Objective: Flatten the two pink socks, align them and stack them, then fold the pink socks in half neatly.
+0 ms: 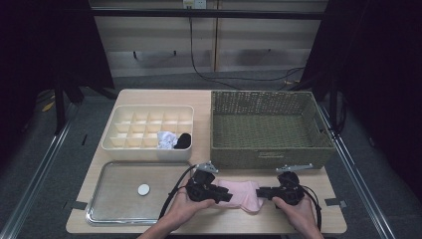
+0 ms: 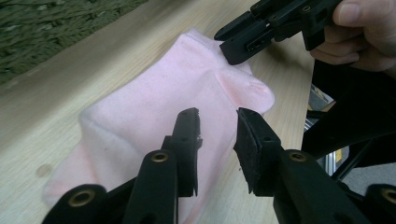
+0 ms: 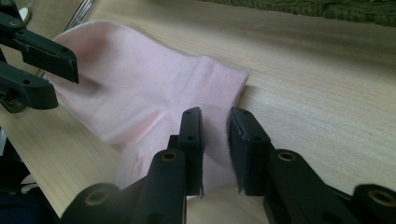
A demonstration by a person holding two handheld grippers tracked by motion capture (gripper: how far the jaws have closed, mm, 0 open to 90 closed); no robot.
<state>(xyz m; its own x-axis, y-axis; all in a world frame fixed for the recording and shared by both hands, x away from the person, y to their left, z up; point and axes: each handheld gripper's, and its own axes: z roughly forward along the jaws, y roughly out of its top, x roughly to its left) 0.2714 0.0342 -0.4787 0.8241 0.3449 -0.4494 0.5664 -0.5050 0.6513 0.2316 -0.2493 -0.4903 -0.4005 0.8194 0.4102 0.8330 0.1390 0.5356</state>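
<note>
Sock flat on table, between left gripper and right gripper. Both parted a little over opposite ends, gripping nothing. Lower until pads straddle a fold, pinch fully, then lift both ends level toward basket beyond.

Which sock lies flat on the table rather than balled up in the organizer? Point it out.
The pink sock, spread on the table between both grippers. The white sock and black sock sit balled in the divided organizer.
</note>
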